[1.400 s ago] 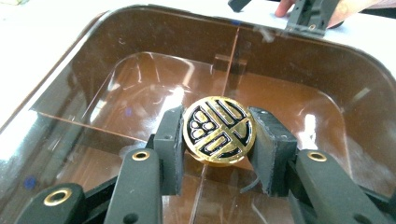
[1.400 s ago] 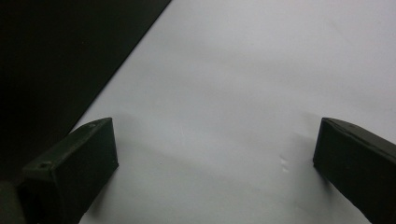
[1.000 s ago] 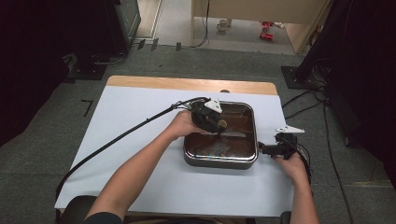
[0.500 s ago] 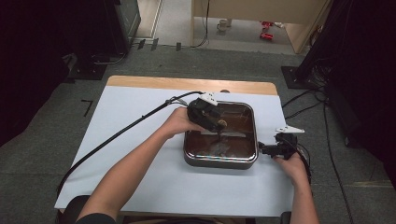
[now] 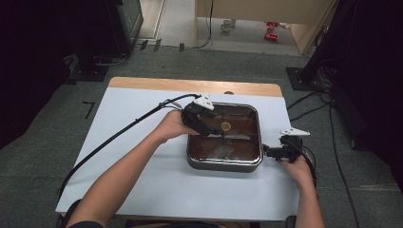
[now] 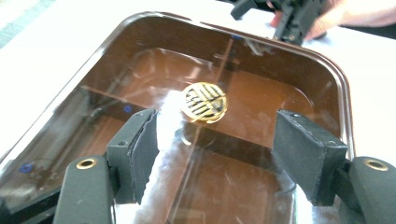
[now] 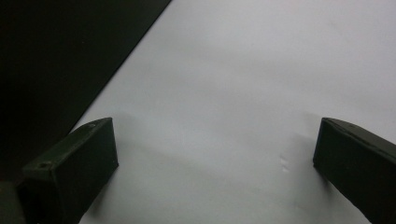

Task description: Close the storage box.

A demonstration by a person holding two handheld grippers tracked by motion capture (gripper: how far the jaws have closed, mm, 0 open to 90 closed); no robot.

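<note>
The left gripper (image 5: 215, 129) hangs tilted over the tray's (image 5: 225, 165) near-left part, its jaws having just been opening, nothing between them. The gold coin (image 6: 204, 101) lies on the tray floor just beyond them. The right gripper (image 5: 268, 152), jaws apart and empty, rests on the bench (image 5: 142, 171) beside the tray's right rim.

I'm holding my left gripper (image 5: 209, 124) over the brown tray (image 5: 256, 159), jaws just opening above the gold coin (image 5: 226, 126); my right gripper (image 5: 272, 152) is resting beside it.
</note>
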